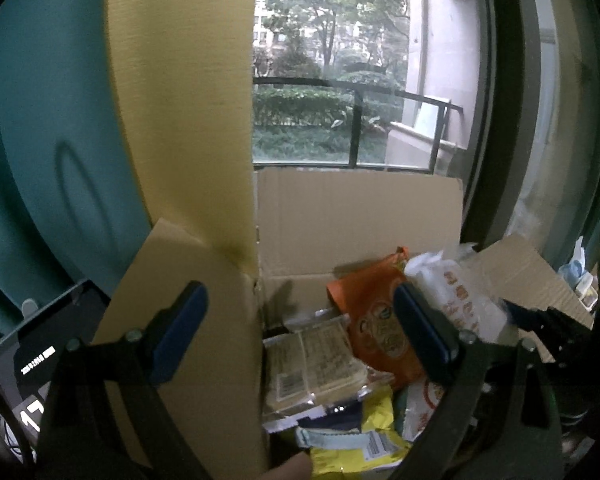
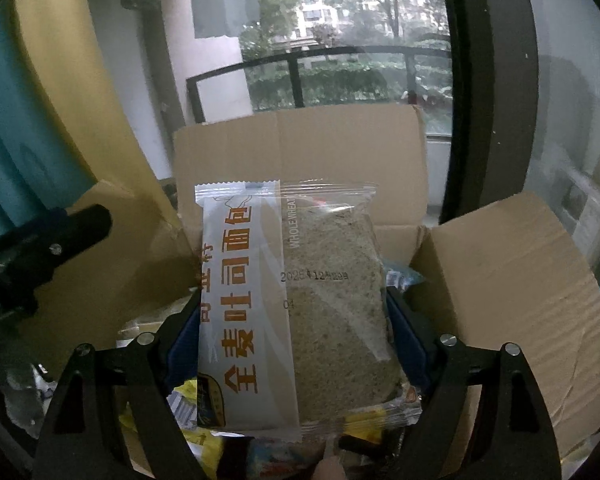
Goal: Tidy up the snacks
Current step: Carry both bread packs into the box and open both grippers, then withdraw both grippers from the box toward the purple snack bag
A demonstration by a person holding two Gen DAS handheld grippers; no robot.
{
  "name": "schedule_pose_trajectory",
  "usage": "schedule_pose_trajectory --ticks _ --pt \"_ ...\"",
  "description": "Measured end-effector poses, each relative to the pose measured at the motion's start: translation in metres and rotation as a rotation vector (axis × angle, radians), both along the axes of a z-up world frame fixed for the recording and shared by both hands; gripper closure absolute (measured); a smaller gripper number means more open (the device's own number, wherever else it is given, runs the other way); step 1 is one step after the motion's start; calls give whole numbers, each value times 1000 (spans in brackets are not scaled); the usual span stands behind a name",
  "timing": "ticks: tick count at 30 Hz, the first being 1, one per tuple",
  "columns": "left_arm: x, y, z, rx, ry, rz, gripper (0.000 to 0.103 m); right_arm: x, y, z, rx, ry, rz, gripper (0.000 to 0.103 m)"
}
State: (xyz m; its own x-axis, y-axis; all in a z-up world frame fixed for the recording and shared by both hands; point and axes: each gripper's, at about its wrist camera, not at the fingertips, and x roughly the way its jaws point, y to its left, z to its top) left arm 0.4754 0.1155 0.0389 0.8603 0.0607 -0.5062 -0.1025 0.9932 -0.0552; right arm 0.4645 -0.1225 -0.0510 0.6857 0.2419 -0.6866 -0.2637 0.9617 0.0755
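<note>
An open cardboard box (image 1: 360,216) holds several snack packs: an orange bag (image 1: 376,320), a clear-wrapped biscuit pack (image 1: 316,364) and a yellow bag (image 1: 352,440). My left gripper (image 1: 300,332) stands open and holds nothing. It straddles the box's left wall, with its right pad over the snacks. My right gripper (image 2: 296,344) is shut on a whole-wheat bread packet (image 2: 292,304), held upright above the box (image 2: 300,148). The same white packet (image 1: 460,304) shows at the right in the left wrist view. A black finger (image 2: 60,232) of the left gripper shows at the left of the right wrist view.
Tall box flaps stand on the left (image 1: 188,100), at the back and on the right (image 2: 508,280). A window with a balcony railing (image 1: 360,92) is behind the box. A teal curtain (image 1: 40,120) hangs on the left, above a dark lit screen (image 1: 32,360).
</note>
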Motion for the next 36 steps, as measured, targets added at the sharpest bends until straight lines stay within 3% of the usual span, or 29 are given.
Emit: schedule_pose_trajectory --ticks 12,15,17,20,29,36 --pt "-2 1 2 -19 -8 -10 8 1 0 -2 0 2 -4 15" --pt "-3 2 3 -20 -11 -8 8 -6 -11 12 63 -84 -68 14" --pt "-3 2 2 -23 -11 -4 8 -12 -13 22 75 -132 -50 14" --pt "0 0 0 -21 0 -7 8 -4 -12 16 69 -61 -9 13" --pt "-12 -5 8 -20 -18 -28 8 -3 -12 23 48 -81 -10 13" --pt "-52 -12 17 -16 -38 -33 8 -22 -22 36 58 -102 -18 13"
